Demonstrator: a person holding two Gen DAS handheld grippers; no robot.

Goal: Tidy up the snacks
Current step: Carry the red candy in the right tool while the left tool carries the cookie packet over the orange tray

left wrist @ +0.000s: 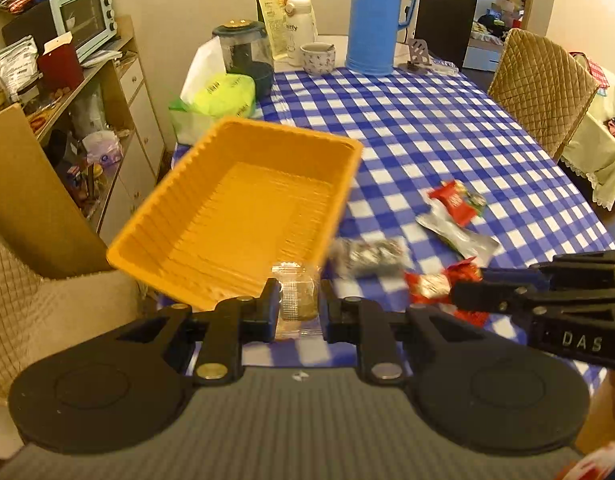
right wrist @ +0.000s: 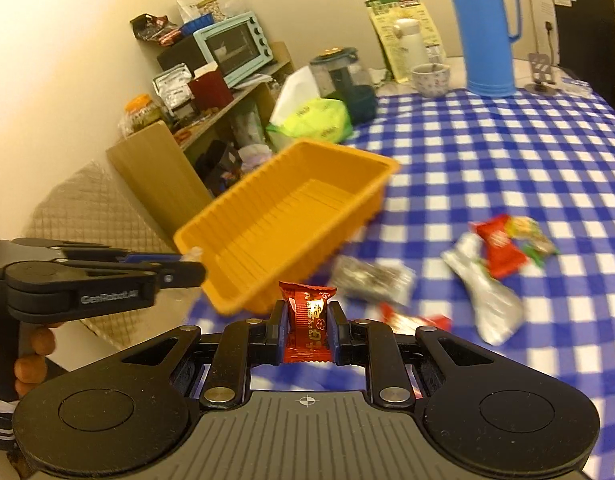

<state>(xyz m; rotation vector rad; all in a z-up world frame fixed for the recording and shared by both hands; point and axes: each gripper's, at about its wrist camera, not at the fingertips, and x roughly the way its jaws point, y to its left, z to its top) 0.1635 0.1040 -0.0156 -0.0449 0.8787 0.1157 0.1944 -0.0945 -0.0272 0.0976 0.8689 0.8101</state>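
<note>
An empty orange tray [left wrist: 243,216] [right wrist: 283,224] sits at the left edge of the blue checked table. My left gripper [left wrist: 298,300] is shut on a clear-wrapped brown snack [left wrist: 297,300], held just before the tray's near rim. My right gripper [right wrist: 308,320] is shut on a red snack packet [right wrist: 308,320], also near the tray's near corner. In the left wrist view the right gripper [left wrist: 447,290] comes in from the right with the red packet [left wrist: 431,286]. Loose snacks lie on the cloth: a dark packet [left wrist: 367,258] [right wrist: 371,278], a silver packet [left wrist: 457,232] [right wrist: 487,300], a red packet [left wrist: 453,202] [right wrist: 499,248].
A blue thermos [left wrist: 375,16], a cup [left wrist: 317,58], a white bottle [left wrist: 301,28], a dark jar [left wrist: 243,52] and a yellow-green bag [left wrist: 223,94] stand at the table's far end. A shelf with a toaster oven [left wrist: 85,16] is left; quilted chairs [left wrist: 541,88] flank the table.
</note>
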